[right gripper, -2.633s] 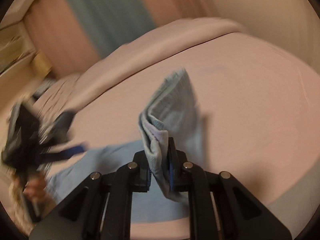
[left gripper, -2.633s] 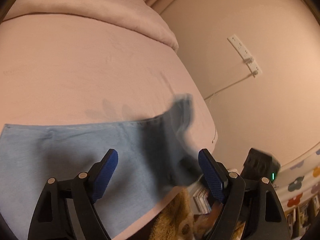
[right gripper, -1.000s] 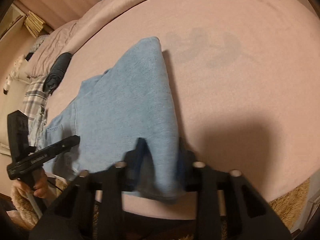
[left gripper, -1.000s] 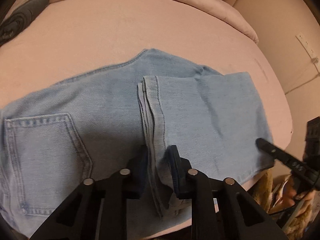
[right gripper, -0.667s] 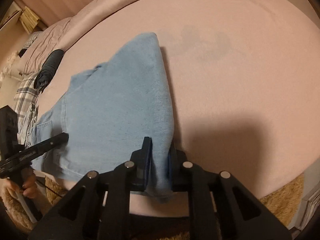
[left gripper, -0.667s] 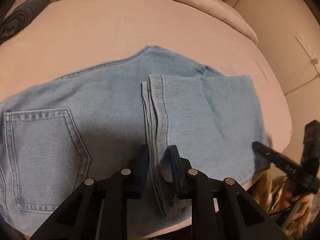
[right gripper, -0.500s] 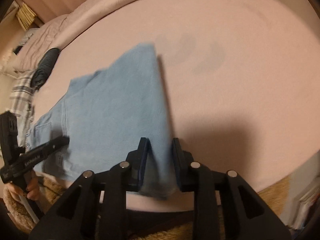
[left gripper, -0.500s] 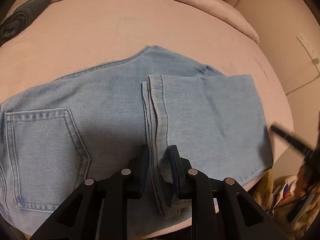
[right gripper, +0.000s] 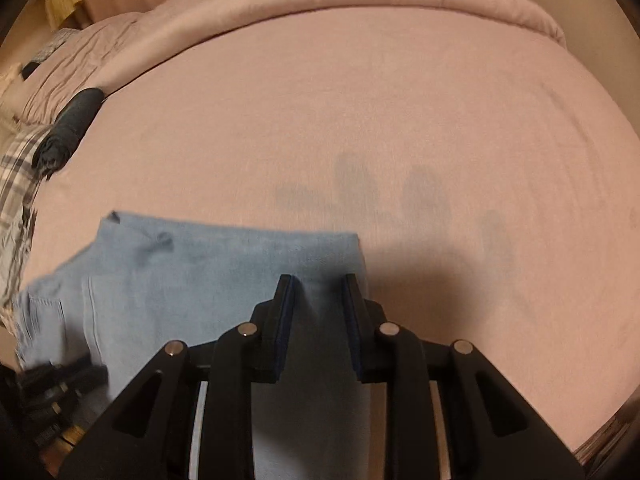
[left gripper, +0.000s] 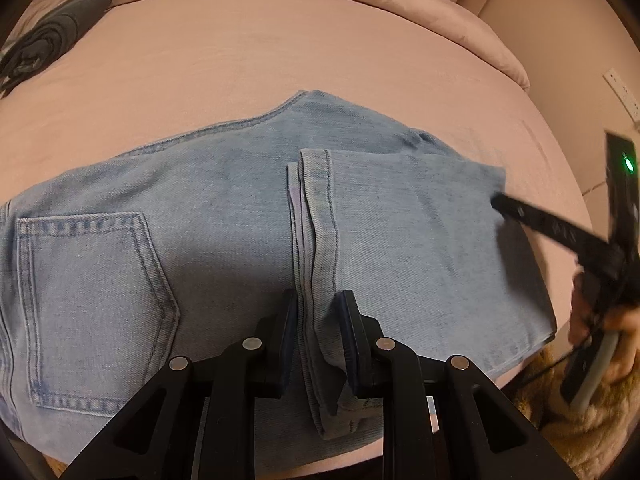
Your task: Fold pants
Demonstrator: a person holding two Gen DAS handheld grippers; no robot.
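Note:
The light blue jeans [left gripper: 208, 208] lie flat on the pink bed, the legs folded back over the seat, a back pocket [left gripper: 92, 292] at the left. The leg hems [left gripper: 312, 208] run toward the camera. My left gripper [left gripper: 318, 320] straddles the hems at the near edge, its jaws slightly apart around the cloth. My right gripper [right gripper: 318, 292] is open above the folded end of the jeans [right gripper: 224, 264]; the cloth lies loose under it. In the left wrist view the right gripper [left gripper: 560, 232] shows at the right, over the fold.
The pink bed [right gripper: 360, 100] stretches far and to the right. A dark rolled garment [right gripper: 68, 132] and a plaid cloth [right gripper: 16, 168] lie at the far left. A folded pink duvet [left gripper: 280, 4] lies at the back. A brown fluffy rug [left gripper: 580, 420] lies below the bed edge.
My right gripper has let go of the folded end of the jeans, opened, and swung up over it. The left gripper's jaws have parted slightly around the hems.

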